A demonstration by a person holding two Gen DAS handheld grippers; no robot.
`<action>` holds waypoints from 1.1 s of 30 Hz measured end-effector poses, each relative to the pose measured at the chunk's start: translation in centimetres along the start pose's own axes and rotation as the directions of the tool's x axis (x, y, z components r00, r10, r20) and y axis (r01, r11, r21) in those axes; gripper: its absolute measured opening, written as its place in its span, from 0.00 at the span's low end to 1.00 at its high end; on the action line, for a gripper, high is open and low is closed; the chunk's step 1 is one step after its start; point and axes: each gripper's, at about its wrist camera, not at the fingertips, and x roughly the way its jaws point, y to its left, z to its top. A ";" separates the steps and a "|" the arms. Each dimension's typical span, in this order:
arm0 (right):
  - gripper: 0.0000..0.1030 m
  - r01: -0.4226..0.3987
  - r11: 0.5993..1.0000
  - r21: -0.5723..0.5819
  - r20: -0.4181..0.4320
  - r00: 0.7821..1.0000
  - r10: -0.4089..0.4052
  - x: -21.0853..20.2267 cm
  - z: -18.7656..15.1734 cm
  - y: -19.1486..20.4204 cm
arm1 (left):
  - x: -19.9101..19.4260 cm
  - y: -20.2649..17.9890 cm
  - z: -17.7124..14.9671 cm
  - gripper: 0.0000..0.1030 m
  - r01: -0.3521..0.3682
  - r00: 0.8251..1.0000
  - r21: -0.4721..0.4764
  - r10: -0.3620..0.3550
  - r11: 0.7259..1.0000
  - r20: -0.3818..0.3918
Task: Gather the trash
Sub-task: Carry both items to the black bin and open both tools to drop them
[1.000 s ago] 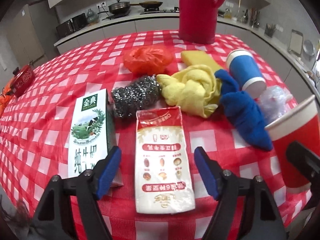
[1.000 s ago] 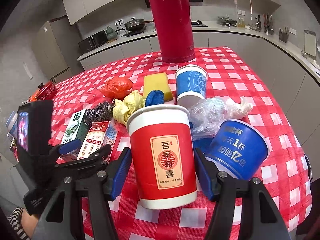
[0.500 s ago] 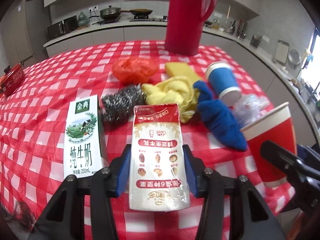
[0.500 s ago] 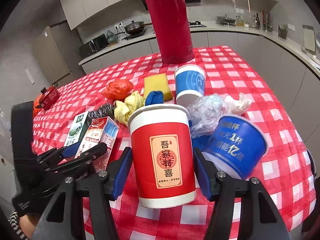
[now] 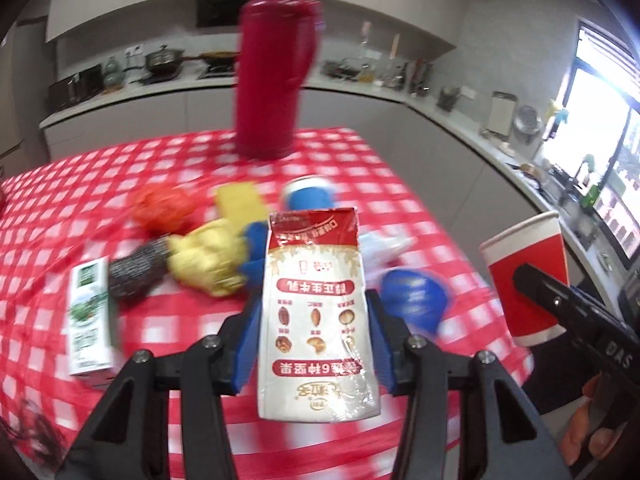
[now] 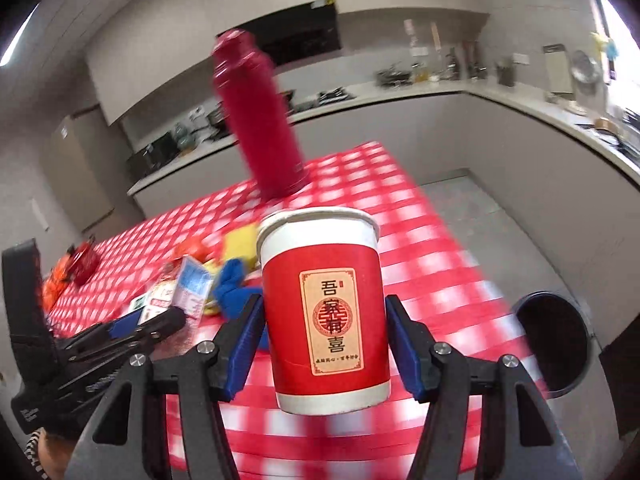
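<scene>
My left gripper (image 5: 314,344) is shut on a red and white drink carton (image 5: 316,308) and holds it lifted above the checked table (image 5: 192,332). My right gripper (image 6: 324,344) is shut on a red paper cup (image 6: 326,304) and holds it upright in the air; the cup also shows at the right of the left wrist view (image 5: 528,276). A dark trash bin (image 6: 554,354) stands on the floor at the right of the right wrist view.
On the table lie a green milk carton (image 5: 90,320), a steel scourer (image 5: 136,272), a yellow cloth (image 5: 208,256), an orange bag (image 5: 160,208), a yellow sponge (image 5: 240,200), blue cups (image 5: 416,300) and a tall red thermos (image 5: 272,84). Kitchen counters run behind.
The left gripper closed on the red and white carton and lifted it. The right gripper raised the red cup and swung right, bringing the trash bin into view.
</scene>
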 end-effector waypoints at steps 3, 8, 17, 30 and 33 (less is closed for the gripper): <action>0.60 0.031 0.999 0.032 0.022 0.999 -0.032 -1.3 0.6 -6.2 | 1.5 -5.0 0.4 0.48 0.043 0.999 0.014 -0.043 0.999 -0.002; 0.60 0.090 0.993 0.079 0.006 0.996 -0.091 -2.2 1.4 -18.3 | 5.1 -14.8 0.7 0.48 0.115 0.993 0.033 -0.113 0.993 -0.042; 0.60 0.163 0.980 0.114 -0.167 0.976 -0.143 2.5 -1.1 -36.7 | 16.3 -30.6 -1.1 0.48 0.213 0.961 0.030 -0.204 0.977 -0.186; 0.63 0.101 0.991 0.083 -0.351 0.934 -0.066 10.6 -6.4 -44.5 | 28.3 -34.9 -7.6 0.56 0.043 0.908 -0.017 -0.046 0.999 -0.416; 0.67 0.105 0.990 0.096 -0.366 0.929 -0.064 11.7 -5.6 -44.7 | 28.2 -34.8 -7.3 0.62 0.004 0.909 -0.006 -0.006 1.000 -0.418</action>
